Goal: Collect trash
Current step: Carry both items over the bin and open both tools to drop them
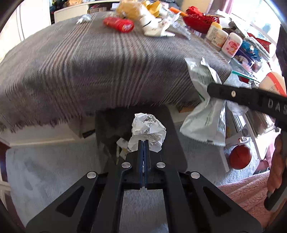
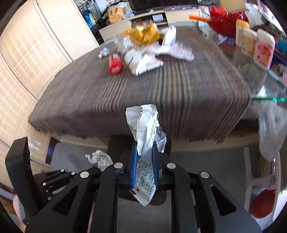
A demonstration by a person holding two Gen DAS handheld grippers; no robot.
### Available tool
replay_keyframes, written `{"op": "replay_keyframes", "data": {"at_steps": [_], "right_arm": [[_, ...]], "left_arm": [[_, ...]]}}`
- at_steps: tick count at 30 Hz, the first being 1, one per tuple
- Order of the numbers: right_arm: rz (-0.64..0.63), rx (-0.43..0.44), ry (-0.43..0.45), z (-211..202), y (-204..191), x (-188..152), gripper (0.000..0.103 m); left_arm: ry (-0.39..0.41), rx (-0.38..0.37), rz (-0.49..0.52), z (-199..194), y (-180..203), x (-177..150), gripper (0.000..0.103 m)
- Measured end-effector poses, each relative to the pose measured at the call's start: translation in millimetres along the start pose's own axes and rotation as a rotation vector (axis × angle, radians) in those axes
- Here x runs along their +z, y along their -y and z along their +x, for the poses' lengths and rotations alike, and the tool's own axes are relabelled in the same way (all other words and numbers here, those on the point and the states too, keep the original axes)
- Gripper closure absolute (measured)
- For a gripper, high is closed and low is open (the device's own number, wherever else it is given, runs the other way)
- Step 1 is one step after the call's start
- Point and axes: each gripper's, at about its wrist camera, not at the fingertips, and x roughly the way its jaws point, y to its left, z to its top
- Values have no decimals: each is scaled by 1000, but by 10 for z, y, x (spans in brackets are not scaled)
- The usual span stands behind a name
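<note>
My left gripper (image 1: 143,141) is shut on a crumpled white paper ball (image 1: 148,129), held off the front edge of the striped grey table (image 1: 89,68). My right gripper (image 2: 144,148) is shut on a white foil wrapper with green print (image 2: 145,132), also in front of the table (image 2: 161,93). In the left wrist view the wrapper (image 1: 206,107) hangs at the right from the right gripper's finger (image 1: 233,93). In the right wrist view the paper ball (image 2: 99,158) and left gripper show at lower left. More trash lies at the table's far end: a red can (image 1: 119,24), white wrappers (image 1: 154,26) and yellow wrappers (image 1: 132,9).
Bottles (image 1: 231,44) and a red basket (image 1: 199,21) stand on a glass table at right. A dark bin (image 1: 114,129) sits under the table edge below the grippers. A basketball (image 1: 240,156) lies on the grey carpet (image 1: 53,170). A pink cover (image 1: 242,197) is at lower right.
</note>
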Motion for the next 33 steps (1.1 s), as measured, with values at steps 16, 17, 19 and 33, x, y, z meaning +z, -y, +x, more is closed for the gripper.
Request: {"op": "replay_keyframes", "data": {"at_steps": [16, 17, 19, 33], "right_arm": [[29, -40, -232, 986, -31, -422, 86], [28, -39, -235, 1000, -45, -429, 86], [25, -42, -239, 1027, -66, -420, 86], [59, -49, -215, 912, 18, -377, 45]], "left_arm": [[-141, -51, -77, 634, -281, -262, 103], [-141, -54, -78, 640, -282, -244, 103], [-145, -57, -82, 645, -291, -239, 103], [-95, -25, -100, 420, -355, -184, 59]]}}
